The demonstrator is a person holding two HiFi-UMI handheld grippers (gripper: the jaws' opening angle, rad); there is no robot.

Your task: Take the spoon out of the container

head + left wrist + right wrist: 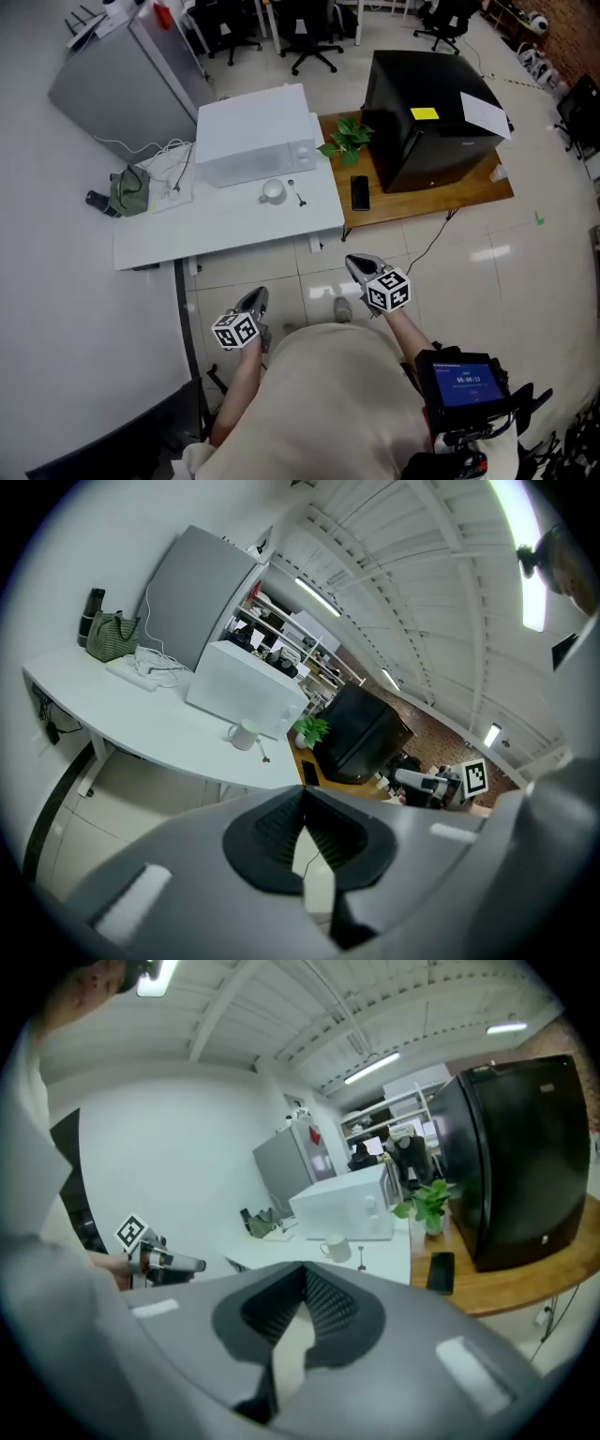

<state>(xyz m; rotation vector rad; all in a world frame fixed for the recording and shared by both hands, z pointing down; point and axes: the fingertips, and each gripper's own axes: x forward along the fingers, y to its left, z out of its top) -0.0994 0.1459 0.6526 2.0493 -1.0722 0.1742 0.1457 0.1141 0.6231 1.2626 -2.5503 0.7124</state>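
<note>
A white mug [273, 191] stands on the white table [216, 234] in front of a white microwave [253, 134]. A small spoon [299, 194] lies flat on the table just right of the mug, outside it. The left gripper view shows the mug [243, 734] and spoon [263, 753] far off; so does the right gripper view, with mug [335, 1248] and spoon [361, 1258]. My left gripper [255, 298] and right gripper [359, 265] hang over the floor near the person's body, well short of the table. Both are shut and hold nothing.
A wooden table [412, 202] to the right carries a phone [360, 192], a potted plant [349, 139] and a big black cabinet [431, 117]. A green bag [129, 190] and cables lie at the white table's left end. A grey fridge [122, 80] stands behind.
</note>
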